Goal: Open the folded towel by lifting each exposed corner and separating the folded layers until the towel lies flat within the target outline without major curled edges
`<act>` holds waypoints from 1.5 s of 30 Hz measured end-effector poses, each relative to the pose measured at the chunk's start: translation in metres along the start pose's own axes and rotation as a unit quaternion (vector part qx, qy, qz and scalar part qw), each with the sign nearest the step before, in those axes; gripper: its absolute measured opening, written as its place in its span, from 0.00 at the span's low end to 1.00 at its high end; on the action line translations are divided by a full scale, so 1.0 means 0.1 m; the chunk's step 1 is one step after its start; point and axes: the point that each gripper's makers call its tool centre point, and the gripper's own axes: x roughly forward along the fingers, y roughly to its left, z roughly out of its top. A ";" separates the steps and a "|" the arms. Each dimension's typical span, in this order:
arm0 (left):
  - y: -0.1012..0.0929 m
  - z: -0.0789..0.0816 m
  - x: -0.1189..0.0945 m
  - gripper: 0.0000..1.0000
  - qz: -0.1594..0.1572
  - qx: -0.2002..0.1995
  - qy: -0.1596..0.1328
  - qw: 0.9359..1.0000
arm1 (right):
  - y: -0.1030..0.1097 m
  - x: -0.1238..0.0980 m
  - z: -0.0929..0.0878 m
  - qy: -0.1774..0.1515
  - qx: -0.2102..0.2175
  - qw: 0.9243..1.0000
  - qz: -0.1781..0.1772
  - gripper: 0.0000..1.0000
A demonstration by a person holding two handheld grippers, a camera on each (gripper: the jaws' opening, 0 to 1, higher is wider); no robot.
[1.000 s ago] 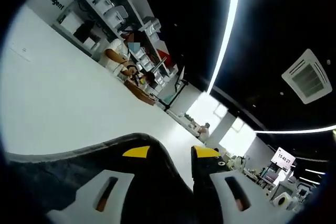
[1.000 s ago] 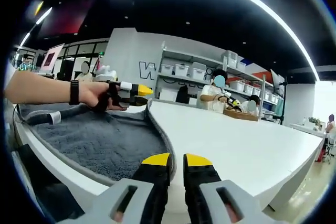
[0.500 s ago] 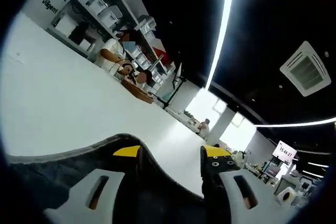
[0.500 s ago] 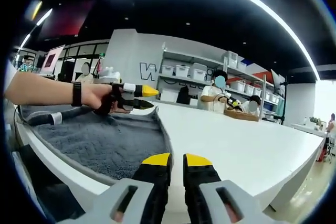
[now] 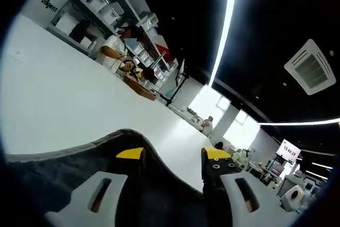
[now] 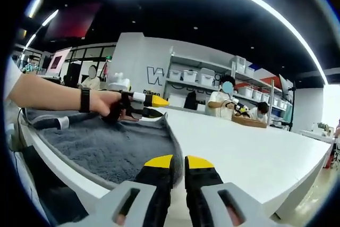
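A dark grey towel lies spread on the white table, its right edge running from far to near. At that edge's far end a person's hand holds my left gripper, whose jaws stand apart just over the towel's far corner. In the left gripper view the left gripper is open, with the towel lying under and between its jaws. My right gripper is at the towel's near corner with its yellow tips almost touching. The towel's edge runs in between them.
The white table stretches far to the right of the towel. At its far end sit two people with a basket, and shelves of white bins stand behind them. The table's near edge drops off below my right gripper.
The left gripper's jaws have spread wider apart. In the right gripper view it has moved a little to the right, and the towel's far corner has sunk lower. The right gripper stayed shut.
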 end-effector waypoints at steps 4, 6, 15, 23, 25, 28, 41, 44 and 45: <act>0.01 -0.02 0.04 0.39 0.003 0.004 0.001 1.000 | 0.07 0.02 -0.04 0.003 0.002 1.000 0.016 0.00; 0.02 -0.05 0.07 0.39 0.005 0.005 0.005 1.000 | 0.07 0.03 -0.05 0.008 -0.002 1.000 0.016 0.00; 0.02 -0.13 0.18 0.40 0.007 0.008 0.016 1.000 | 0.06 0.01 -0.09 0.013 0.004 1.000 0.020 0.00; 0.05 -0.17 0.21 0.41 0.023 0.017 0.030 0.999 | 0.01 0.01 -0.10 0.017 0.011 1.000 0.014 0.00; 0.07 -0.21 0.23 0.42 0.027 0.015 0.041 0.999 | 0.01 0.01 -0.12 0.022 0.012 1.000 0.014 0.00; 0.08 -0.21 0.24 0.44 0.029 0.019 0.042 0.998 | 0.00 0.01 -0.15 0.028 0.009 0.999 0.013 0.00; 0.05 -0.27 0.23 0.46 0.026 0.018 0.056 0.998 | 0.01 0.02 -0.12 0.024 0.015 0.999 0.019 0.01; 0.04 -0.27 0.21 0.49 0.026 0.029 0.058 0.998 | 0.03 0.02 -0.10 0.024 0.018 0.999 0.024 0.02; 0.04 -0.27 0.21 0.49 0.027 0.030 0.059 0.997 | 0.03 0.02 -0.08 0.021 0.018 0.999 0.026 0.02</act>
